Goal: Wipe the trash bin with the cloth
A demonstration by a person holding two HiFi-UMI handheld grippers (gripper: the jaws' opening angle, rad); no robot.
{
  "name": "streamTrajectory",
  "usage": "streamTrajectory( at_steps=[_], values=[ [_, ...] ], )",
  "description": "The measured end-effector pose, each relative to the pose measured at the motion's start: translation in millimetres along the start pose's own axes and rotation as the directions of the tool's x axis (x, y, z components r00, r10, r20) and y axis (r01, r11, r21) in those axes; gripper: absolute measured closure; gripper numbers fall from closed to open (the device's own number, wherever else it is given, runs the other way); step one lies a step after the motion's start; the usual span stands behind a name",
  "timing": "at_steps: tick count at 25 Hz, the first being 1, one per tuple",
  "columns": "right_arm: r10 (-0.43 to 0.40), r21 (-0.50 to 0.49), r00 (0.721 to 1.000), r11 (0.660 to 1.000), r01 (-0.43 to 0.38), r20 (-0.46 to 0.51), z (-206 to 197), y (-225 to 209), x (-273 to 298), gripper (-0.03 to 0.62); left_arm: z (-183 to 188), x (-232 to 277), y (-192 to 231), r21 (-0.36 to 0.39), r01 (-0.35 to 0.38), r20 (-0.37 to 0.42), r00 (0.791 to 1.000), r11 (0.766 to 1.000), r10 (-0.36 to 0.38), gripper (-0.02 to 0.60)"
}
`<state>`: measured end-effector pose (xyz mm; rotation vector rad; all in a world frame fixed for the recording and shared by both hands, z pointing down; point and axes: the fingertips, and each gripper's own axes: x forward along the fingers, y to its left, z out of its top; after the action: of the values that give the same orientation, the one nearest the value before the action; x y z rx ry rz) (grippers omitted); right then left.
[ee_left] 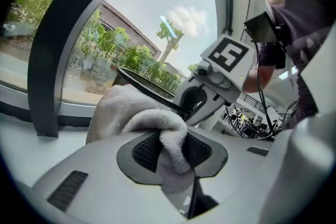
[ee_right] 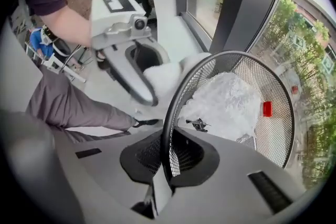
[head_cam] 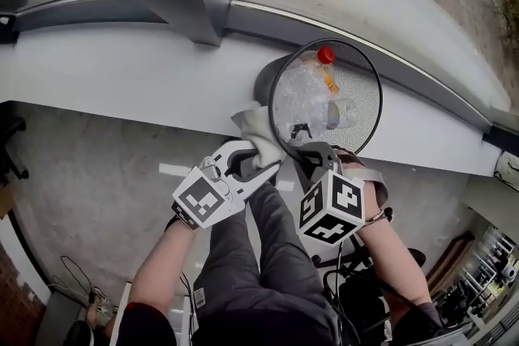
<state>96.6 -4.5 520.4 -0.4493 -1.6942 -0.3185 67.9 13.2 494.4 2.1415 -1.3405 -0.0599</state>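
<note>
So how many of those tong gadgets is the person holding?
2. The left tongs are shut on the white cloth, which is against the outside of the trash bin. The right tongs grip the bin's near rim. None seem hidden.

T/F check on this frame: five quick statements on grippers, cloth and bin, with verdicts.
1. The right gripper is clamped on the trash bin rim. True.
2. The left gripper is empty. False: its jaws pinch the white cloth.
3. The bin has solid walls. False: it is black wire mesh.
4. The bin holds crumpled clear plastic and something with a red cap. True.
5. The cloth lies inside the bin. False: it sits against the outside of the rim.
</note>
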Motion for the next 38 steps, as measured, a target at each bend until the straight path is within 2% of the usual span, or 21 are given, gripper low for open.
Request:
streamTrajectory(
  at_steps=[3,5,7,9,12,14,17,19,20,22,24,29,34,38],
  values=[
    [-0.021,0.013,1.000,1.000,0.021,0.012,12,-6,-2,0.576,-2,1,4,-0.057,-0.023,0.054,0.998,0.998,0.026,0.483],
    [-0.025,0.013,0.997,1.000,0.024,0.079,24,-5,-8,0.576,-1,-6,17,-0.071,-0.079,0.062,0.995,0.994,0.083,0.483],
    [-0.021,0.008,0.988,1.000,0.020,0.153,27,-2,-22,0.560,0,-16,28,-0.076,-0.126,0.058,0.990,0.989,0.131,0.483],
    [-0.039,-0.022,0.981,0.999,0.044,0.188,19,-5,-37,0.513,4,-25,36,-0.079,-0.145,0.059,0.987,0.986,0.149,0.483],
    [-0.038,-0.130,0.993,0.990,0.052,0.108,-12,-8,-41,0.492,12,-37,48,-0.024,-0.172,0.042,0.984,0.985,0.173,0.483],
    [-0.028,-0.170,0.998,0.985,0.039,0.064,-28,-9,-37,0.491,22,-47,61,-0.024,-0.207,0.069,0.976,0.978,0.208,0.483],
    [-0.045,-0.187,0.998,0.981,0.051,0.036,-31,-13,-26,0.493,43,-60,83,-0.047,-0.267,0.144,0.952,0.963,0.271,0.483],
    [-0.042,-0.229,0.999,0.973,0.040,-0.001,-29,-12,-17,0.495,53,-58,93,-0.027,-0.297,0.166,0.940,0.954,0.298,0.483],
    [-0.033,-0.247,0.999,0.969,0.030,-0.009,-27,-11,-14,0.536,56,-53,94,-0.019,-0.301,0.168,0.939,0.954,0.299,0.483],
    [-0.006,-0.255,1.000,0.967,0.006,0.002,-19,-6,-11,0.554,57,-41,91,-0.013,-0.284,0.161,0.946,0.959,0.282,0.489],
    [0.000,-0.215,0.999,0.977,0.007,0.034,-8,-5,-10,0.560,49,-35,83,0.000,-0.252,0.134,0.959,0.968,0.249,0.489],
    [0.001,-0.105,0.998,0.994,0.006,0.070,4,-6,-10,0.563,7,-14,38,0.038,-0.136,0.018,0.991,0.990,0.136,0.489],
    [0.027,-0.003,0.997,1.000,-0.027,0.076,22,-1,-7,0.562,-20,10,-9,0.036,-0.037,-0.027,0.999,0.999,0.038,0.489],
    [0.052,0.053,0.994,0.997,-0.058,0.099,26,-7,-10,0.559,-20,13,-6,0.017,-0.053,-0.014,0.998,0.998,0.053,0.489]
  ],
)
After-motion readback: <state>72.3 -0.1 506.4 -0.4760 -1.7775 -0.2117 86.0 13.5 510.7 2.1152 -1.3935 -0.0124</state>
